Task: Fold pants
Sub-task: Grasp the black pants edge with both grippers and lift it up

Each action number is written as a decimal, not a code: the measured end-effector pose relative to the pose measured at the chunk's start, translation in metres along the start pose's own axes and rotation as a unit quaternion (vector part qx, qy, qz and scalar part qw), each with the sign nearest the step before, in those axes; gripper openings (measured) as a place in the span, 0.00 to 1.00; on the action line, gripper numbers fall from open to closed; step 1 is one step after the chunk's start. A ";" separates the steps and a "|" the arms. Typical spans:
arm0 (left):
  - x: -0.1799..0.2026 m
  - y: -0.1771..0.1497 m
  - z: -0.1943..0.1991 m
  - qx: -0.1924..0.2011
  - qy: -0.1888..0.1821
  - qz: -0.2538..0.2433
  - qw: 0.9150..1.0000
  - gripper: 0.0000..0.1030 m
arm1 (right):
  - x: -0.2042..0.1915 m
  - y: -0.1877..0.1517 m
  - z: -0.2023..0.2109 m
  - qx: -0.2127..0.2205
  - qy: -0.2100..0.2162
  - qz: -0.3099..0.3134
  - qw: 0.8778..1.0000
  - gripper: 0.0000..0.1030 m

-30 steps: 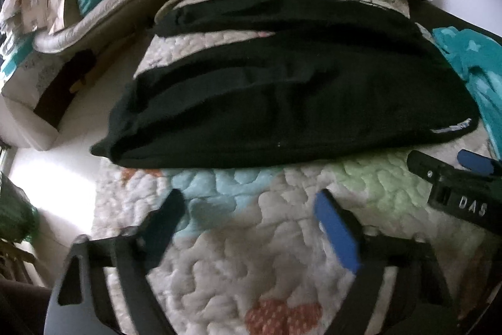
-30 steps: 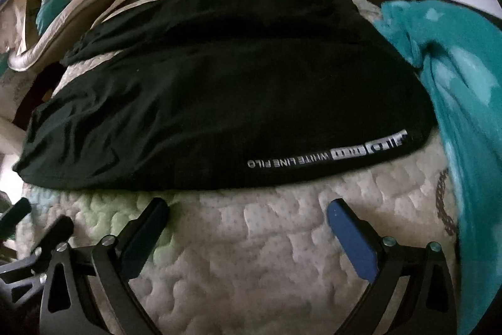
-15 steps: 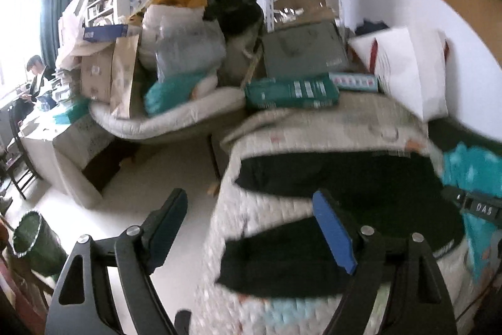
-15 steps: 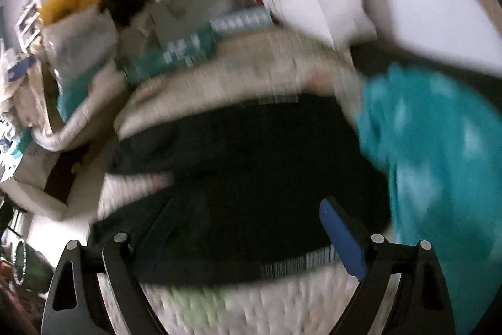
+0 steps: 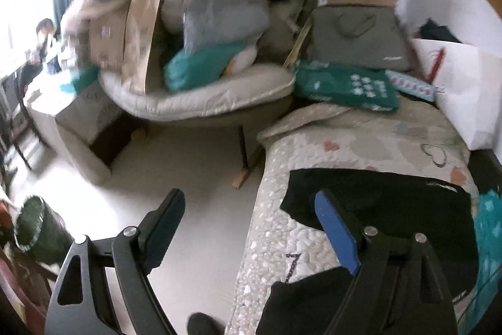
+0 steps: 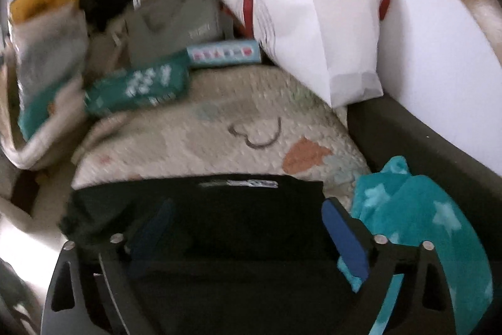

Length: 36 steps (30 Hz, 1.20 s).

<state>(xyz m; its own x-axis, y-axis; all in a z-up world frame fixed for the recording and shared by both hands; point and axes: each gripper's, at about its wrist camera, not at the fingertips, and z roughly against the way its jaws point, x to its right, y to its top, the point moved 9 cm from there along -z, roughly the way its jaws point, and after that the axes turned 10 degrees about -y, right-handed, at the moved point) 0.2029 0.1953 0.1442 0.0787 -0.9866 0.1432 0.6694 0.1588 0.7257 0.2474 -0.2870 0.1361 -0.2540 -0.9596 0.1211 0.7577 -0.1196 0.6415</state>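
Black pants [image 5: 392, 203] lie flat on a quilted bed cover [image 5: 345, 140] with heart patterns. Their two legs run toward the bed's left edge, with a strip of quilt between them. My left gripper [image 5: 251, 225] hangs open above the left bed edge, one finger over the floor and the blue pad [image 5: 335, 228] over the pants, holding nothing. In the right wrist view the pants [image 6: 238, 203] fill the lower middle, a white printed line along their far edge. My right gripper [image 6: 248, 228] hovers open over them, empty.
A teal star blanket [image 6: 423, 225] lies bunched right of the pants. A white paper bag [image 6: 320, 30], a green pack [image 6: 138, 87] and boxes crowd the bed's far end. A piled-up chair [image 5: 200, 96] and a green bin [image 5: 37, 225] stand on the floor. A person [image 5: 44, 30] sits far left.
Both grippers have lifted and drawn back from the pants, which have dropped low in both views. Both cameras now take in the room beyond. Both stayed open and empty.
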 end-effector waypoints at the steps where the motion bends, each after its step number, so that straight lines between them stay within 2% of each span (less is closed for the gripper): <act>1: -0.006 0.000 -0.013 -0.011 -0.002 0.012 1.000 0.82 | -0.001 0.000 -0.014 -0.013 0.001 0.009 1.000 0.92; 5: -0.022 -0.002 -0.068 -0.051 -0.010 0.048 0.997 0.82 | -0.003 0.003 -0.038 -0.023 0.023 0.032 0.999 0.92; 8: -0.030 -0.004 -0.104 -0.074 -0.005 0.048 0.996 0.82 | -0.022 0.003 -0.061 -0.033 0.079 0.056 0.995 0.91; 10: -0.035 -0.006 -0.126 -0.088 -0.010 0.049 0.995 0.82 | -0.035 -0.001 -0.077 -0.035 0.100 0.084 0.991 0.90; 15: -0.044 -0.022 -0.182 -0.120 -0.034 0.068 0.990 0.82 | -0.056 -0.006 -0.117 -0.057 0.124 0.129 0.982 0.81; 19: -0.043 -0.030 -0.221 -0.136 -0.054 0.089 0.985 0.82 | -0.067 0.005 -0.148 -0.065 0.133 0.147 0.978 0.80; 22: -0.029 -0.031 -0.244 -0.142 -0.088 0.100 0.981 0.81 | -0.074 0.017 -0.163 -0.066 0.144 0.146 0.977 0.80; 26: 0.002 -0.020 -0.259 -0.135 -0.131 0.085 0.978 0.81 | -0.081 0.023 -0.176 -0.072 0.166 0.161 0.970 0.80; 36: 0.058 -0.030 -0.289 -0.164 -0.156 0.027 0.974 0.81 | -0.060 0.020 -0.191 -0.090 0.198 0.173 0.961 0.80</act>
<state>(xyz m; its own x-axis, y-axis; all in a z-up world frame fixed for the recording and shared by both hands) 0.4007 0.1219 -0.0635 -0.0740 -0.9096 0.4088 0.8743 0.1379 0.4653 0.3925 -0.2807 -0.0035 0.2535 -0.9672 -0.0174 0.8565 0.2161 0.4687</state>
